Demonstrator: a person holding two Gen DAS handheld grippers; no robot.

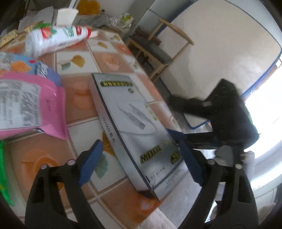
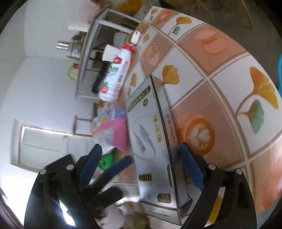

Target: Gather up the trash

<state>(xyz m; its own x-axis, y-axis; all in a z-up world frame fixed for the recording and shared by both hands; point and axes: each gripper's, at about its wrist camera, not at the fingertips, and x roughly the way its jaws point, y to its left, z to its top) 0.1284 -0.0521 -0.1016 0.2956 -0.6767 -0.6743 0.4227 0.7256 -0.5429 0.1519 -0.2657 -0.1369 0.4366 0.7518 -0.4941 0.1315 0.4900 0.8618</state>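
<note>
A flat silver box [image 1: 134, 126] with yellow lettering lies on the tiled tablecloth, one end over the table edge. My left gripper [image 1: 141, 158] is open, its blue pads on either side of the box's near end. My right gripper [image 2: 141, 163] is open too and straddles the same box [image 2: 151, 137] from the other side; it shows in the left wrist view [image 1: 178, 139] at the box's edge. A white strawberry-milk bottle [image 1: 58, 39] lies on its side farther back. A pink snack bag [image 1: 30, 105] and a blue snack bag [image 1: 23, 65] lie to the left.
A white paper cup [image 1: 67, 15] and crumpled wrappers [image 1: 121, 21] sit at the table's far end. A green wrapper [image 1: 3, 169] lies at the left edge. A wooden chair [image 1: 155, 51] stands beyond the table edge [image 1: 169, 105]. A metal shelf [image 2: 95, 52] stands against the wall.
</note>
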